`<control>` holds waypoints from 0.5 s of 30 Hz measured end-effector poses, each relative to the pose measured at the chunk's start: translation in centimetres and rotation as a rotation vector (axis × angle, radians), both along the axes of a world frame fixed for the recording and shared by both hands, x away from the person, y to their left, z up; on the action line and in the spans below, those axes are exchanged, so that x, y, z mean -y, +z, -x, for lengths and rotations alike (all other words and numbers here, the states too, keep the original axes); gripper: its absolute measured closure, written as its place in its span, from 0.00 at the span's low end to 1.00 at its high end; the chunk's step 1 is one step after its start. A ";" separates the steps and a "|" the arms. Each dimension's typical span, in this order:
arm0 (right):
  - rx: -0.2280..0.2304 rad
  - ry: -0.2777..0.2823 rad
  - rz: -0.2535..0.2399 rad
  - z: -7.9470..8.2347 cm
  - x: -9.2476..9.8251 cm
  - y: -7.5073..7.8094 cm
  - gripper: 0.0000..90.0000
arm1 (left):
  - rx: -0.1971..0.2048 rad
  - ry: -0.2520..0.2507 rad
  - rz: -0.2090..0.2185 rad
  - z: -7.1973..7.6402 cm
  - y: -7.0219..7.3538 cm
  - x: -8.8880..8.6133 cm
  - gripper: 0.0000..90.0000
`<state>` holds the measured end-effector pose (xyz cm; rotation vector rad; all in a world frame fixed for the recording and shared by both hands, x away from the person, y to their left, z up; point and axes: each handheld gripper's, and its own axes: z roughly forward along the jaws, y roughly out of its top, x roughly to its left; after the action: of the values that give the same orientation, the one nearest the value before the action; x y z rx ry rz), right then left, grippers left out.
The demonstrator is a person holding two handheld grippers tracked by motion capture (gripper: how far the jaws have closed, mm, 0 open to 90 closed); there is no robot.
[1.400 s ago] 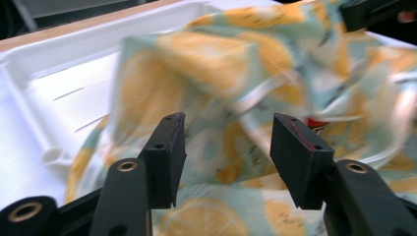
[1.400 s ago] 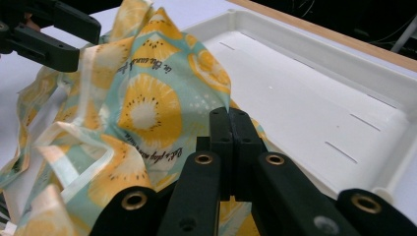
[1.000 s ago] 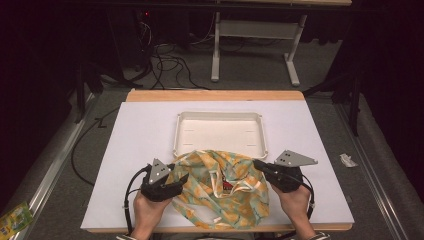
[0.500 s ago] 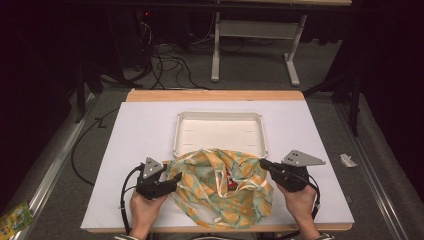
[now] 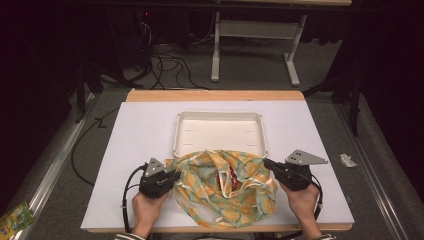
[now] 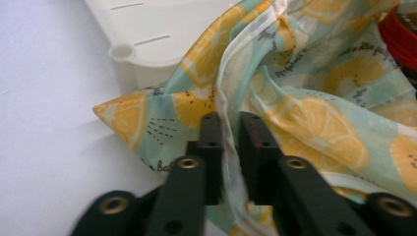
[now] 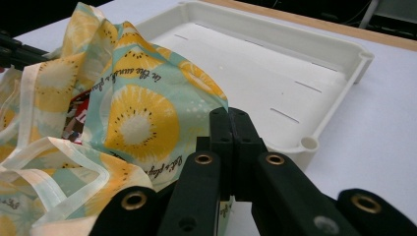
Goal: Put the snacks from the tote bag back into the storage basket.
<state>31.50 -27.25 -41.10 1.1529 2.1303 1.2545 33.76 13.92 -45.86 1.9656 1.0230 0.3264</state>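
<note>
1. Location: the lemon-print cloth bag [image 5: 222,187] lies bunched on the white desk [image 5: 125,165] at its near edge. Its far side touches the empty white tray [image 5: 220,131].
2. Contents: a red-lidded item [image 6: 401,34] sits inside the open mouth; what it is cannot be made out.
3. Left gripper [image 5: 167,179]: the jaws have just been closing, with the pale seam strip [image 6: 227,98] at the bag's left corner between them. They now pinch it.
4. Right gripper [image 5: 272,167]: the jaws are clenched. The left gripper view is not conclusive, but the right gripper view puts the bag's right edge running under their tips, so a hold on thin fabric is likely, not confirmed.
5. Handling judgement: the fabric looks thin, soft and light. It will sag and fold, not hold its shape. The weight inside may shift or roll out if the mouth tips.
6. Grasp points: the stitched hems and corners are the firmest places. Mid-panel cloth would likely slip.
</note>
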 end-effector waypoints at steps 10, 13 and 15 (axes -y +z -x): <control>-0.059 -0.032 0.017 -0.7 0.7 -1.4 1.00 | 0.007 -0.046 0.021 0.3 0.3 -0.2 1.00; -0.067 -0.031 0.023 -1.0 0.7 -1.8 0.99 | 0.012 -0.057 0.028 0.4 0.4 -0.2 1.00; -0.074 -0.039 0.019 -0.9 0.7 -1.9 0.94 | 0.014 -0.062 0.031 0.5 0.5 -0.2 1.00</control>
<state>32.39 -27.90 -42.99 1.2452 2.1570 1.1891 33.30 14.08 -45.38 1.9599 0.9511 0.2875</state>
